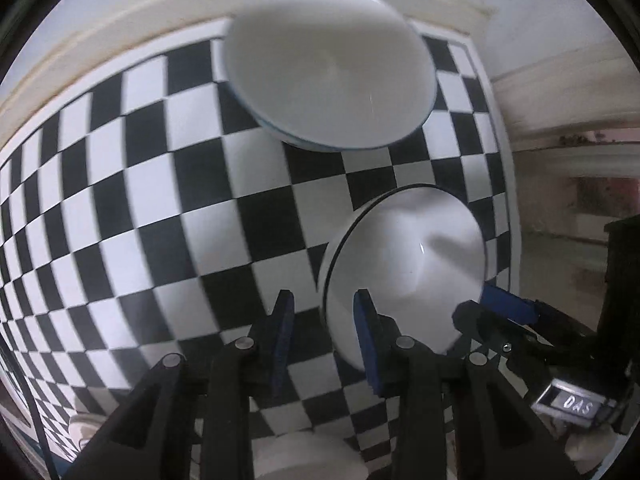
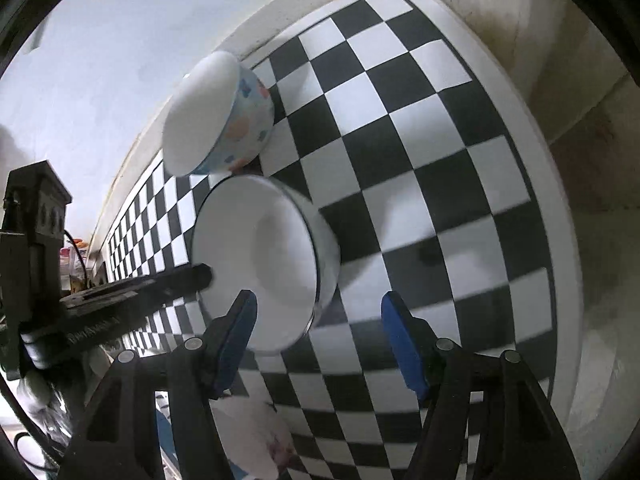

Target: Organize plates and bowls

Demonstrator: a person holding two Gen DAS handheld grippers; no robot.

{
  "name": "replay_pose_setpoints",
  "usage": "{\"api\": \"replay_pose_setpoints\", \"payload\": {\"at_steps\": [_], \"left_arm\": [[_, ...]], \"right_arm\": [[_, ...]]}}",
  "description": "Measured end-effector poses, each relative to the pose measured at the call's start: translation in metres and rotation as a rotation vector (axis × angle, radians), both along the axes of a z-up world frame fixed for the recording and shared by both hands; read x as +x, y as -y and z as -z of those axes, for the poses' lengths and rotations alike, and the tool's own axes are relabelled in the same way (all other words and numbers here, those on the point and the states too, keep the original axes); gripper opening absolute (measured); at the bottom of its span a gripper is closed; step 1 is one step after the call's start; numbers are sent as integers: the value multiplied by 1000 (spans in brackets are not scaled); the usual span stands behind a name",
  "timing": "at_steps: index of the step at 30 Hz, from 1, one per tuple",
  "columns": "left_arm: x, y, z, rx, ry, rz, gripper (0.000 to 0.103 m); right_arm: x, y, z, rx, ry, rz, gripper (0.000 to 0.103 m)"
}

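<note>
Left wrist view
- Worktop [image 1: 132,184]: covered in black and white checks, pale border at its far edge.
- Black-rimmed bowl [image 1: 404,276]: white, black line on the rim, standing on the checks; this is the landmark.
- Patterned bowl [image 1: 328,68]: white inside, blue rim, beyond the black-rimmed bowl, near the worktop's far edge, apart from it.
- Left claw [image 1: 324,340]: jaws a narrow way apart, nothing gripped; its right finger [image 1: 366,344] overlaps the near rim of the black-rimmed bowl, contact unclear.
- Right claw [image 1: 496,312]: one blue pad at the black-rimmed bowl's right side.

Right wrist view
- Black-rimmed bowl [image 2: 264,264]: empty, on the checks.
- Patterned bowl [image 2: 224,120]: coloured patches outside, just beyond the black-rimmed bowl, near the wall.
- Right claw [image 2: 320,340]: jaws wide apart, empty; the left pad overlaps the black-rimmed bowl's near edge, the right pad is well clear of it.
- Left claw [image 2: 196,274]: dark finger tip at the black-rimmed bowl's left rim.
- Floral dish [image 2: 256,440]: nearer than the black-rimmed bowl, partly hidden, blurred.
</note>
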State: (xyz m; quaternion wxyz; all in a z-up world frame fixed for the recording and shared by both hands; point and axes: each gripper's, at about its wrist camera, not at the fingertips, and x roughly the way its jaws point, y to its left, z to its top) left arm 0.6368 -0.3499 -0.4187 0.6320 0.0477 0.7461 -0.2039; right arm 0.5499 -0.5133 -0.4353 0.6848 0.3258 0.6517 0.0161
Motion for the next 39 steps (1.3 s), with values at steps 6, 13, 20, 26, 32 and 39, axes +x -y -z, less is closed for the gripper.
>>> {"api": "replay_pose_setpoints", "payload": {"at_steps": [6, 13, 20, 26, 32, 39], "left_arm": [[-7, 15, 20, 35, 9, 53, 18], [-21, 12, 14, 29, 44, 50, 13], [-49, 9, -3, 27, 81, 49, 13], [-73, -2, -32, 9, 124, 32, 13], [-84, -23, -70, -19, 180, 16, 13], [-104, -51, -123, -46, 241, 28, 13]], "right_arm": [[19, 0, 29, 0, -58, 1, 39], [21, -6, 34, -24, -80, -1, 11], [18, -28, 31, -46, -86, -39, 10], [13, -42, 10, -58, -52, -60, 10], [-2, -56, -26, -60, -5, -76, 10], [-23, -86, -71, -86, 56, -94, 10]]}}
